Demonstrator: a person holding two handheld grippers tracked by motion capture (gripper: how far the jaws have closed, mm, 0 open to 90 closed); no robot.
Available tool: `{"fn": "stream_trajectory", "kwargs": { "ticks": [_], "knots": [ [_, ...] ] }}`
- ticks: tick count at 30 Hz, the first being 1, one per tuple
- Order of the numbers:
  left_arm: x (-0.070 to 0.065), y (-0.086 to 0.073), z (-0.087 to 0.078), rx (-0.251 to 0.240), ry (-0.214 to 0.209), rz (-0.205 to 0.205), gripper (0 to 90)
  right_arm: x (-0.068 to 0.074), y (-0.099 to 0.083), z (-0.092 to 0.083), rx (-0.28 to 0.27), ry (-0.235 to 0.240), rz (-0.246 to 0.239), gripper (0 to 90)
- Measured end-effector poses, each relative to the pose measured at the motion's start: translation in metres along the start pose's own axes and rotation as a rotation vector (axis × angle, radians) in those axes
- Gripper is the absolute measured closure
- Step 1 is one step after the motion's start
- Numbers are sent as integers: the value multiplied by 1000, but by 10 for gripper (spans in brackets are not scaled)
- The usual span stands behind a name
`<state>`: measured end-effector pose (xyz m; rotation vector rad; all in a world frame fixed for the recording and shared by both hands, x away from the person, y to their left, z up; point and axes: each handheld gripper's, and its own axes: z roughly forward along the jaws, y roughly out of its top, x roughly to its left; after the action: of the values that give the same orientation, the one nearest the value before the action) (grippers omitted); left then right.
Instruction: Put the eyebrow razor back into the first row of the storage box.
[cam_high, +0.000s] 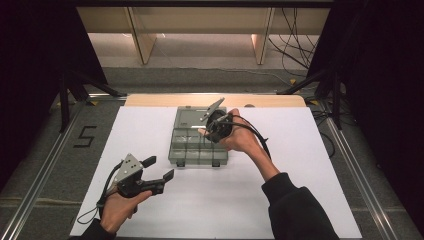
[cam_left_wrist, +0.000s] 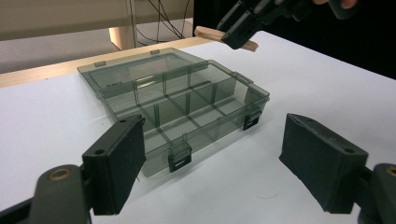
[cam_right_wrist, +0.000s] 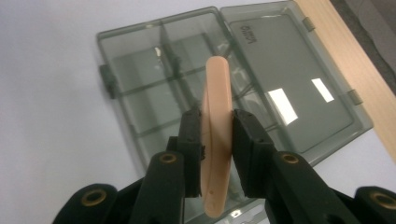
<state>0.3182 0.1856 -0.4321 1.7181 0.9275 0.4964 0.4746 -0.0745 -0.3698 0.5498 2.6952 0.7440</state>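
Note:
A translucent grey compartment box (cam_high: 197, 159) lies open on the white table, its lid (cam_high: 192, 116) folded flat toward the far edge. My right gripper (cam_high: 210, 129) hovers above the box and is shut on a flat wooden stick (cam_right_wrist: 218, 88), which stands on edge between the pads and points over the compartments (cam_right_wrist: 140, 88). In the left gripper view the stick (cam_left_wrist: 229, 38) and right gripper (cam_left_wrist: 243, 23) hang above the box's far corner (cam_left_wrist: 254, 91). My left gripper (cam_high: 160, 168) stands open near the front left, empty, a short way from the box's front latches (cam_left_wrist: 180, 158).
White sheeting (cam_high: 300, 165) covers the table, with a wooden strip (cam_high: 150, 100) along the far edge just behind the lid. Cables (cam_high: 295, 45) and table legs stand on the floor beyond. Dark curtains close both sides.

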Motion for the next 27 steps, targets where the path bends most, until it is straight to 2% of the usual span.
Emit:
{"fn": "stream_trajectory", "kwargs": {
  "ticks": [9, 11, 12, 14, 17, 24, 27],
  "knots": [
    [-1, 0, 0, -3, 1, -9, 209, -20, 2, 20, 15, -20, 2, 743],
    [-1, 0, 0, -3, 3, -17, 209, -22, 2, 23, 14, -17, -3, 743],
    [0, 0, 0, -3, -1, 0, 209, -23, 2, 25, 17, -14, -8, 743],
    [0, 0, 0, -3, -2, -1, 209, -25, 1, 30, 26, -15, -12, 743],
    [0, 0, 0, -5, 1, -4, 209, -29, -2, 36, 36, -6, -39, 743],
    [0, 0, 1, -5, -1, -6, 209, -37, -7, 43, 36, 11, -24, 743],
    [0, 0, 1, -3, 0, -8, 209, -39, -9, 47, 40, 11, -32, 743]
  ]
}}
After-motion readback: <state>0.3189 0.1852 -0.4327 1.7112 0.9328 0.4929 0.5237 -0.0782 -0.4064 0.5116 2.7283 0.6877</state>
